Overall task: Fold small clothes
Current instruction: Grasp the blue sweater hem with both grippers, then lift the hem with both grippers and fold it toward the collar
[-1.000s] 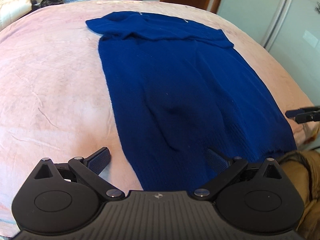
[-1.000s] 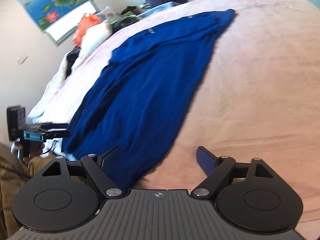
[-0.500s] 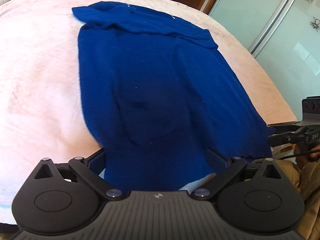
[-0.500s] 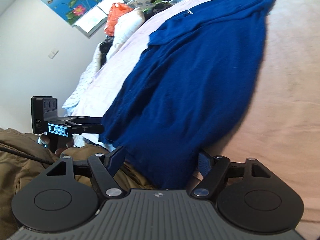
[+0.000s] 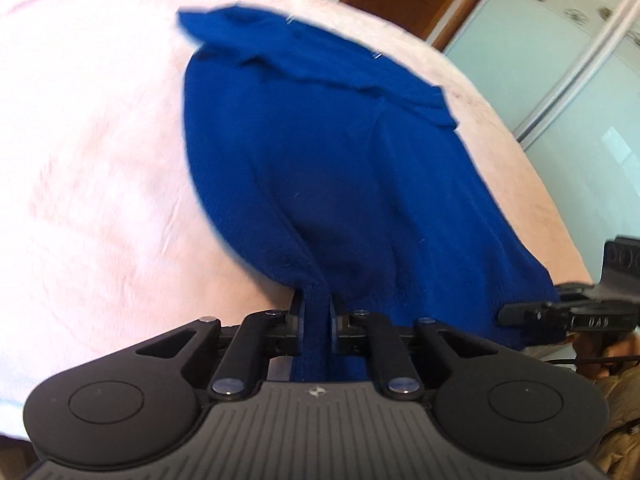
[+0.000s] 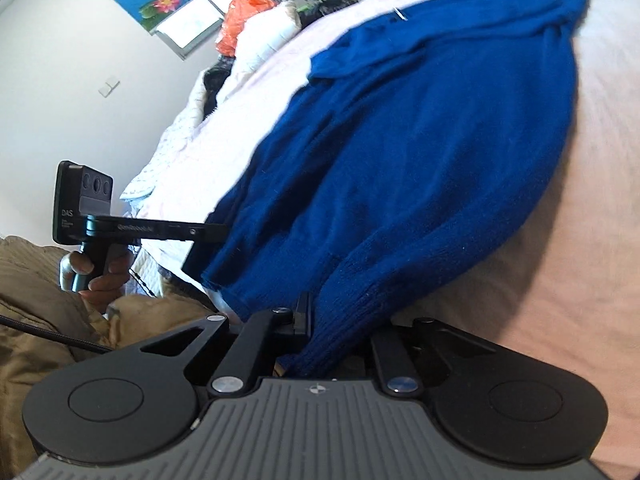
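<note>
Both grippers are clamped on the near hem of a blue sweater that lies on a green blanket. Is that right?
Not quite. The blanket is pale pink, not green, as the left wrist view shows. The rest holds: the left gripper and the right gripper, its jaws closing, each pinch the near hem of the blue sweater.

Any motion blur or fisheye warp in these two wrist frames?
Left wrist: blue sweater edges smeared against the pink blanket, left gripper sharp; door frame bowed. Right wrist: sweater's far edge soft, right gripper crisp; bed curves strongly, daylight bright on the wall.
</note>
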A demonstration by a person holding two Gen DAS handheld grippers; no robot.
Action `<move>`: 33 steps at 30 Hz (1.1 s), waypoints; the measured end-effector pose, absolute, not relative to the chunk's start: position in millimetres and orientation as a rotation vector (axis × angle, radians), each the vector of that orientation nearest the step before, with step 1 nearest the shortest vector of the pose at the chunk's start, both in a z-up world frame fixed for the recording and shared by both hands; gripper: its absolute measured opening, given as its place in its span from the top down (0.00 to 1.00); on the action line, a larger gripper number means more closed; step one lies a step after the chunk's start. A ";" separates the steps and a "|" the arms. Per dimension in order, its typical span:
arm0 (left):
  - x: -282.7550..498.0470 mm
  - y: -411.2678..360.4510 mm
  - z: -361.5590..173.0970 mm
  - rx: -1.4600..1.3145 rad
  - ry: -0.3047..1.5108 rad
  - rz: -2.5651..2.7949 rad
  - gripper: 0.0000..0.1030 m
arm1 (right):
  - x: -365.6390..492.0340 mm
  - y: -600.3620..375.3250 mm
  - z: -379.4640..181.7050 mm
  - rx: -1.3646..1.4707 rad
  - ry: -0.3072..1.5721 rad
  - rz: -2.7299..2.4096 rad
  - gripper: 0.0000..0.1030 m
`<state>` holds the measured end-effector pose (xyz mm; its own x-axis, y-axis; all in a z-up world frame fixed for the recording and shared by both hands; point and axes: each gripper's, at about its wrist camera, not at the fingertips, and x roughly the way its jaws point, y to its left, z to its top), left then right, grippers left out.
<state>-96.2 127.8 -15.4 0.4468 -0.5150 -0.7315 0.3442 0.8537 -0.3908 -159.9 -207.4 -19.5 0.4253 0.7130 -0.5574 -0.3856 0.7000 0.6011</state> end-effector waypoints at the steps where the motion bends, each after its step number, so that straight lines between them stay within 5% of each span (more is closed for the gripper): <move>1: -97.3 126.7 -9.6 -0.190 0.943 -0.549 0.89 | -158.7 -208.2 -14.8 0.413 0.874 0.711 0.89; 18: -64.3 117.7 40.6 -0.177 0.714 -0.503 0.90 | -96.0 -230.1 35.9 0.392 0.650 0.609 0.89; 33: -19.0 107.0 18.3 -0.210 0.735 -0.393 0.90 | -46.9 -248.1 -32.6 0.568 0.805 0.519 0.82</move>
<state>-19.0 107.1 18.3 0.6738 -0.4186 -0.6089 0.2736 0.9068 -0.3207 -46.9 -248.1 -32.6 0.5868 0.6239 -0.5162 -0.2121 0.7336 0.6456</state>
